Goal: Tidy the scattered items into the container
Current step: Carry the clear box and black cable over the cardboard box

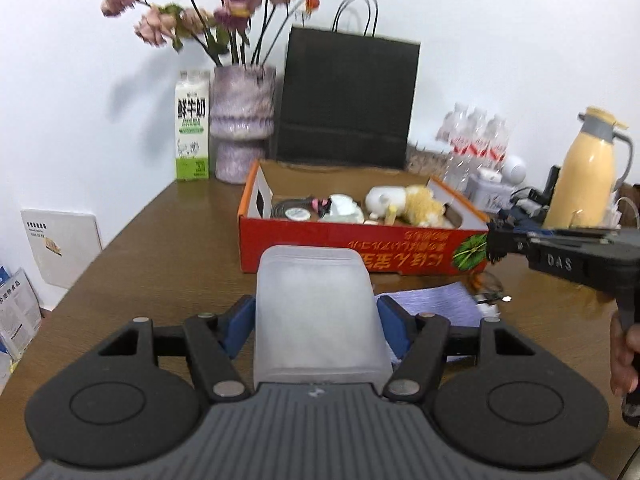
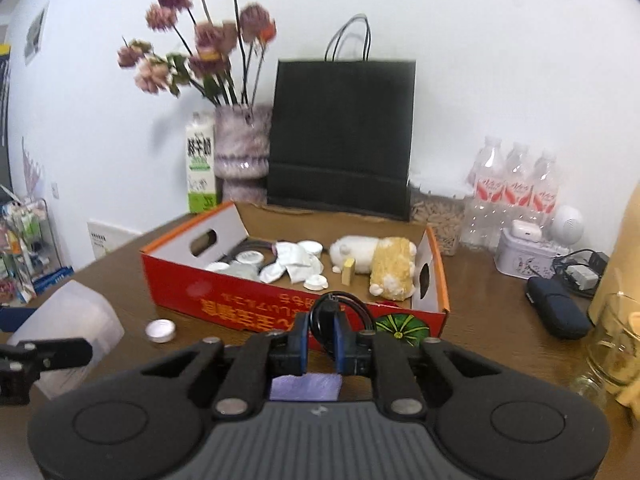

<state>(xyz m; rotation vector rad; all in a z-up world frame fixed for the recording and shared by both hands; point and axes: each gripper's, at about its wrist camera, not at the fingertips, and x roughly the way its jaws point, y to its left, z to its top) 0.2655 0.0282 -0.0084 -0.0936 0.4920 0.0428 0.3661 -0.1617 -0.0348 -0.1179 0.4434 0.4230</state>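
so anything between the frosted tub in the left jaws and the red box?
Nothing visible. The frosted plastic tub sits clamped in the left gripper, and only bare table lies between it and the near wall of the red box. The box top is open. The right gripper, holding a black cable, stays off to the side.

plain white wall (image 1: 500, 20) behind a brown wooden table (image 1: 160, 248), soft even daylight

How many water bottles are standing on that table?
3. The water bottles stand side by side in a row against the wall at the table's back right, beside the black paper bag. Each has a red and white label. More could be hidden behind them.
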